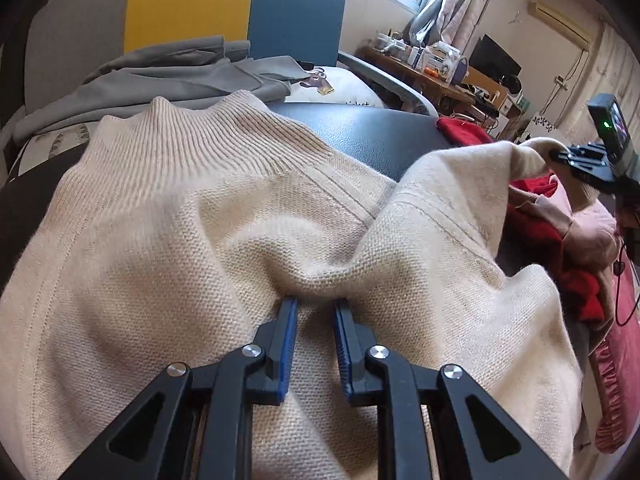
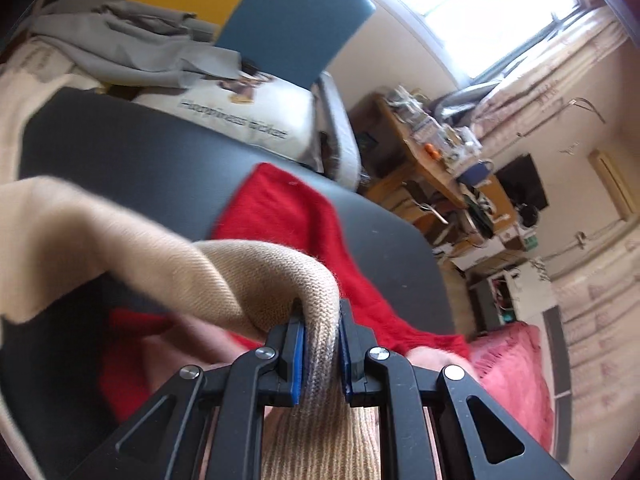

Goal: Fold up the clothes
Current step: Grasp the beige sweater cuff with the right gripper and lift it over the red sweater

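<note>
A cream knit sweater (image 1: 168, 208) lies spread over a dark grey padded surface (image 1: 360, 132), its ribbed collar toward the far left. My left gripper (image 1: 316, 304) is shut on a bunched fold of the sweater near its middle. The sweater's sleeve runs off to the right, where my right gripper (image 1: 560, 156) holds its ribbed cuff lifted. In the right wrist view the right gripper (image 2: 320, 320) is shut on that cuff (image 2: 316, 280), and the sleeve (image 2: 100, 220) arcs away to the left above the dark surface (image 2: 120, 140).
A red knit garment (image 2: 288, 216) and a pink garment (image 1: 596, 236) lie on the right side of the surface. Grey clothing (image 1: 168, 68) and a printed white pillow (image 2: 248, 116) sit at the back against a grey, yellow and blue backrest (image 1: 188, 4). A cluttered wooden desk (image 2: 432, 160) stands beyond.
</note>
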### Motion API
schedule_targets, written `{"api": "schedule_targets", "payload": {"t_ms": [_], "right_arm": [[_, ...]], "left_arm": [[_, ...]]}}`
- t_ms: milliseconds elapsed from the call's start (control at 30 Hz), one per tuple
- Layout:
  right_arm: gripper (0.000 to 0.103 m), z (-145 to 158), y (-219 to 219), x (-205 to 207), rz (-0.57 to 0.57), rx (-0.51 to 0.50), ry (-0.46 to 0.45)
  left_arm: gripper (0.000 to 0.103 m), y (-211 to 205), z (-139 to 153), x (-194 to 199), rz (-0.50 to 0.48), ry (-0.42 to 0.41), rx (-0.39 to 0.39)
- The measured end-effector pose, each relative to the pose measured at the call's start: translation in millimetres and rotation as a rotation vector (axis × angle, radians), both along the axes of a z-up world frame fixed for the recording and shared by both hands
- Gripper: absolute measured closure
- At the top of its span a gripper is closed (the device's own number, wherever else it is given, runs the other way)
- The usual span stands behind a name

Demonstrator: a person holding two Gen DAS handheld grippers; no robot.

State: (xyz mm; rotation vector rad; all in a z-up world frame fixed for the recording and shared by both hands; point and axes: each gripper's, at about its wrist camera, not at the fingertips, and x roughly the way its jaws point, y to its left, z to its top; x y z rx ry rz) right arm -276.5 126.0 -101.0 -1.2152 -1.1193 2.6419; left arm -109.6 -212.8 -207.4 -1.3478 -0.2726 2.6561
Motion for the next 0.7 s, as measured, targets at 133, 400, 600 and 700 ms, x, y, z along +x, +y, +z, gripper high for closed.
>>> {"api": "schedule_targets", "payload": {"t_ms": [133,400,600,700], "right_arm": [[0.085,-1.5,21.7,-31.1,-0.101,-0.048,-0.012],[0.05,3.4,56.5,-28.7,-0.227,-0.389,-0.087],[0.026,-9.9,83.8,-11.4,-0.279,-0.903,-0.228],[0.026,-22.8,94.4,-7.9,-0.313,-1.16,-0.312]], "left_arm": [[0.086,4.2,-0.5,-2.1,-0.005,-0.003,-0.02],[0.086,2.0,-1.9,-3.7,0.0,-0.003,0.003],[0.086,0.8,-2.8,-4.2,0.008,0.0,0.01],[0.086,0.6,-3.0,-4.2,0.009,0.003,0.009]]}}
